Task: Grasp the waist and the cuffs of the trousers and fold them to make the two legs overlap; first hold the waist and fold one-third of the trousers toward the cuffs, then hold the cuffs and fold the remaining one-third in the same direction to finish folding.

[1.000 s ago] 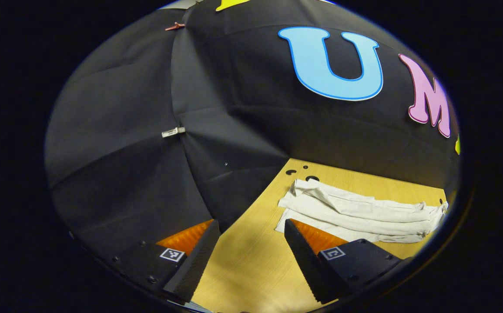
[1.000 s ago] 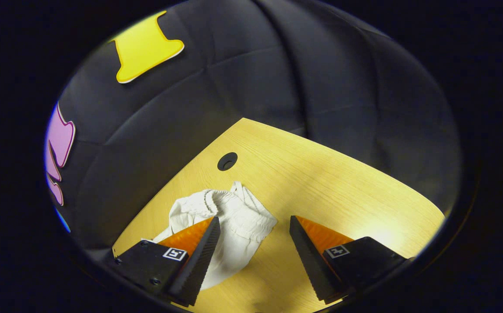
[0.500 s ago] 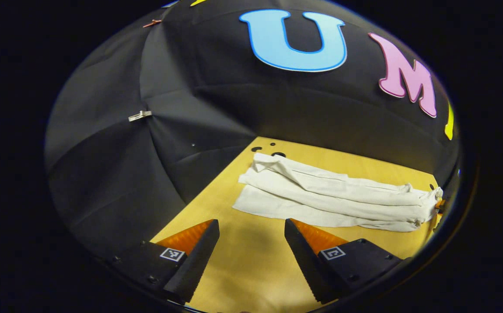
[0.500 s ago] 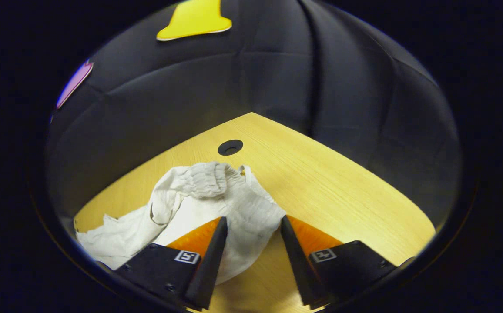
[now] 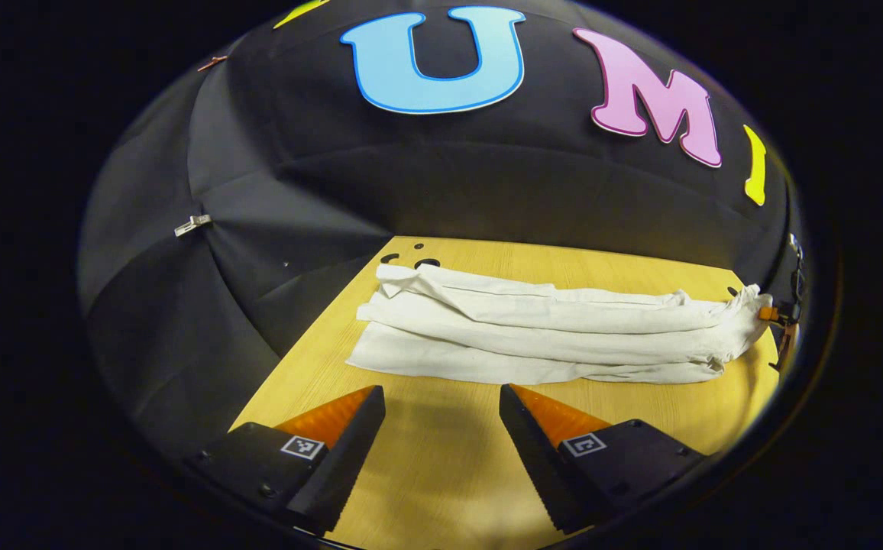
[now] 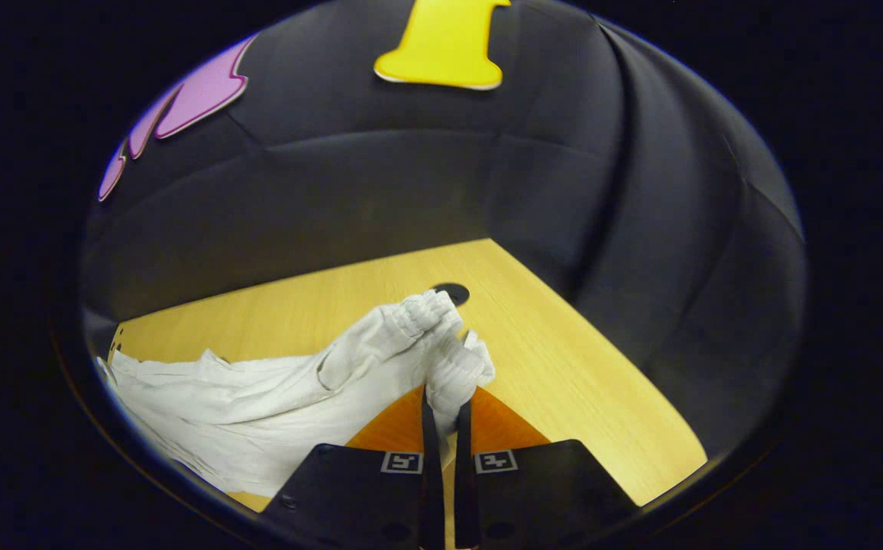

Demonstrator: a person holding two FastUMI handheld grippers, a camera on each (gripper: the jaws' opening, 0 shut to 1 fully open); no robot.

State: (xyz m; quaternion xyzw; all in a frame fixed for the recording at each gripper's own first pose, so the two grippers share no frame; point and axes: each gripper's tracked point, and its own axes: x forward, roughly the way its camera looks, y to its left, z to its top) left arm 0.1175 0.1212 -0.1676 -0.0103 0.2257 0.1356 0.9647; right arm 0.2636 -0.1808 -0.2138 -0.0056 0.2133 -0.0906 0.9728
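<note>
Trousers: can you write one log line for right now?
right tool: shut on waist | left tool: open, off trousers | table

- The surface was pale yellow wood with a visible grain, brightly lit from above.
- A round dark hole sat near its far corner.
- Black cloth walls hung in folds around it, pinned by a small clip.

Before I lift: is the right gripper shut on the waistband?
Shut. In the right gripper view the right gripper pinches the gathered waistband of the trousers.
</note>
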